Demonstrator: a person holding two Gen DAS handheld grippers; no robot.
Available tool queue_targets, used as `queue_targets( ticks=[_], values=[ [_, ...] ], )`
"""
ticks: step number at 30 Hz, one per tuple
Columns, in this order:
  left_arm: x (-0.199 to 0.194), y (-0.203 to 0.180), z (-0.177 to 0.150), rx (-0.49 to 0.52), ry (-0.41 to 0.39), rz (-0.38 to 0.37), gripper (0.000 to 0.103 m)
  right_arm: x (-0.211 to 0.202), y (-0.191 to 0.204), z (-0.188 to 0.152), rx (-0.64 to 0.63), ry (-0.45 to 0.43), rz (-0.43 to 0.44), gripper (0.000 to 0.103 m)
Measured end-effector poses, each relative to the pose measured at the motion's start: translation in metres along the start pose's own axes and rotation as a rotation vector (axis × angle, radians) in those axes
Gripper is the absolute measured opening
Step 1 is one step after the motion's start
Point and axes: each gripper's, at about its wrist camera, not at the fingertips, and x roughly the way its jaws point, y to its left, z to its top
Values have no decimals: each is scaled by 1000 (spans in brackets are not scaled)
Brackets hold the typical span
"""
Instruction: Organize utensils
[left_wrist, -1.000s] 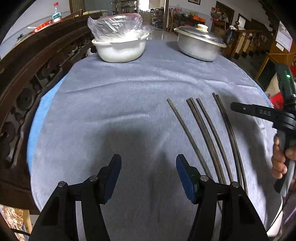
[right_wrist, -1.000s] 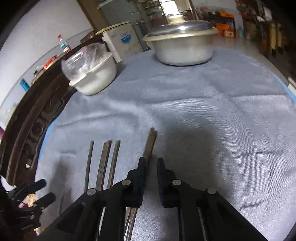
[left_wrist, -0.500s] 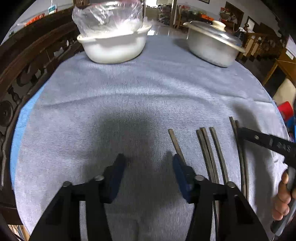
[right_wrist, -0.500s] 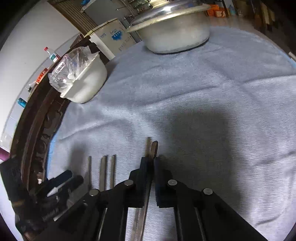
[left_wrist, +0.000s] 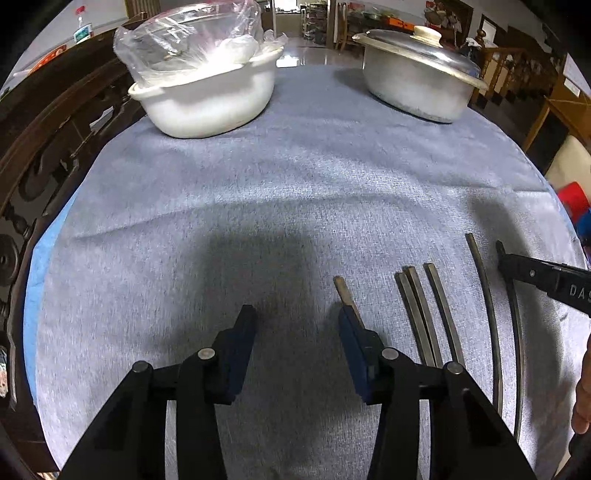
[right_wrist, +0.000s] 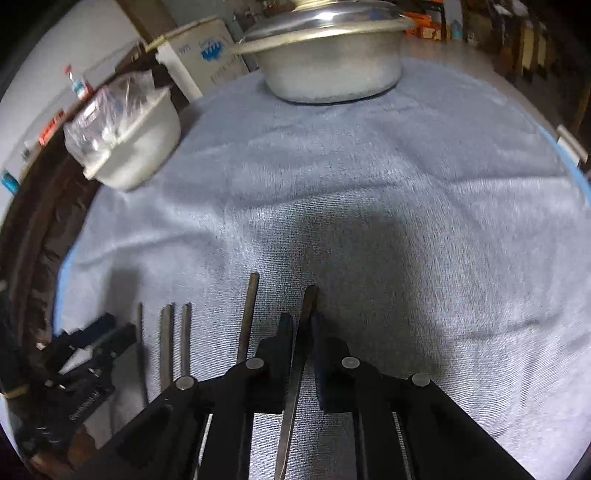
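Grey cloth (left_wrist: 295, 192) carries dark chopsticks (left_wrist: 424, 317); the right gripper (right_wrist: 303, 328) pinches one chopstick (right_wrist: 295, 376), while the left gripper (left_wrist: 295, 328) gapes half-wide, holding nothing.

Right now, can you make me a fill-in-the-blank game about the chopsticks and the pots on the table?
1. The right gripper is shut on one ____.
2. The left gripper holds ____ between its pads.
3. The metal pot has a ____ on top.
4. The white bowl is covered with clear ____.

Missing words: chopstick; nothing; lid; plastic
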Motion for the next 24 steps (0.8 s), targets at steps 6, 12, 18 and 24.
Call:
queue_targets(
  ticks=[6, 12, 18, 24],
  values=[
    [7, -5, 17, 4, 66, 8, 47, 5, 10, 6, -52, 59, -83, 11],
    [13, -3, 36, -50, 230, -18, 46, 9, 13, 11, -69, 82, -93, 11],
    [0, 14, 43, -185, 268, -129, 46, 7, 6, 12, -56, 85, -40, 10],
    [9, 1, 41, -212, 327, -155, 46, 2, 4, 7, -46, 76, -9, 10]
  ],
)
